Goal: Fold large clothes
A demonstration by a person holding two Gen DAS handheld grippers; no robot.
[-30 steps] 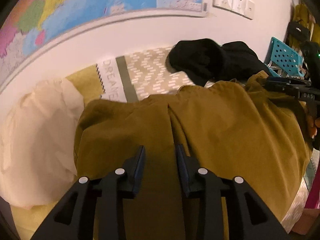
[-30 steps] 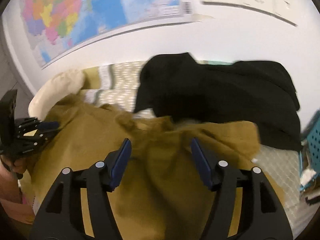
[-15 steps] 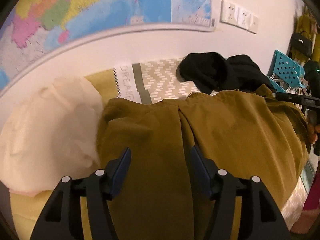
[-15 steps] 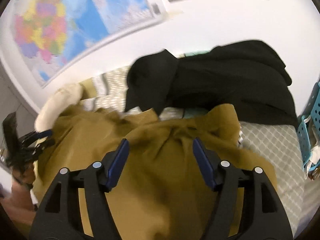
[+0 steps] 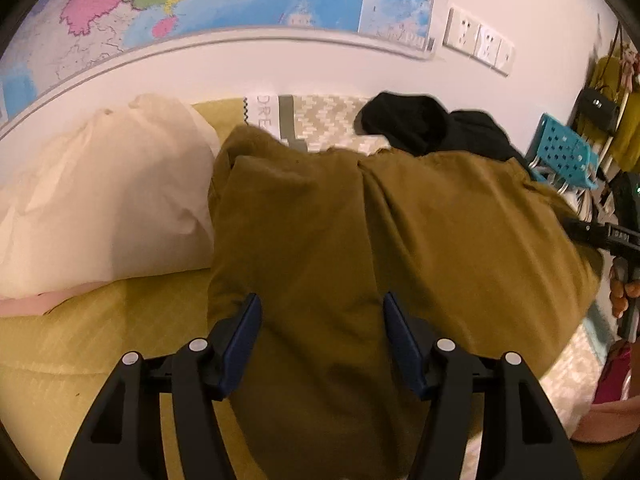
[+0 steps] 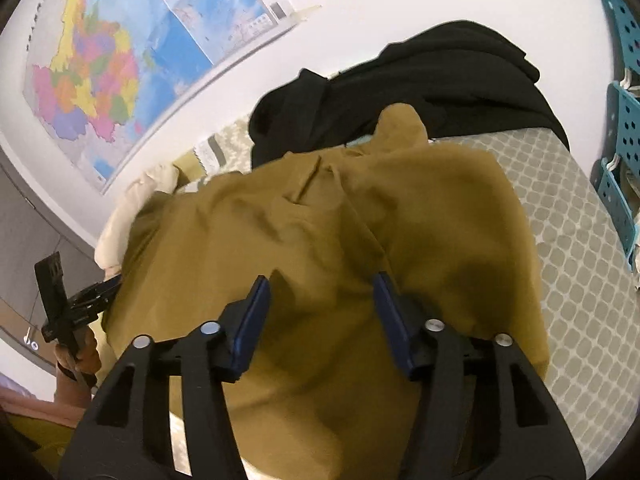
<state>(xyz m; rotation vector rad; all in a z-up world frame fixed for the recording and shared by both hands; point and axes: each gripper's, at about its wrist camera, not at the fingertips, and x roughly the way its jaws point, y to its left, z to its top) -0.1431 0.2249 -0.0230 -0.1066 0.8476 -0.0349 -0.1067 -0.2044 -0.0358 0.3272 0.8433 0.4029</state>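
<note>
A large mustard-brown garment [image 5: 384, 240] lies spread and folded over on the bed; it also fills the right wrist view [image 6: 320, 220]. My left gripper [image 5: 320, 320] is open and empty, its blue-padded fingers above the garment's near left part. My right gripper [image 6: 320, 300] is open and empty above the garment's near right part. Each gripper shows at the edge of the other's view: the right one [image 5: 612, 236] and the left one [image 6: 68, 312].
A cream cloth pile [image 5: 108, 200] lies left of the garment on the yellow bedspread [image 5: 80, 360]. A black garment [image 6: 420, 80] lies by the wall behind. A patterned grey blanket [image 6: 580, 260] covers the right side. Teal perforated crates [image 6: 624, 120] stand beside the bed.
My left gripper has opened from nearly shut on the garment and let it go. Both grippers pulled back and tilted; the garment has settled flatter on the bed.
</note>
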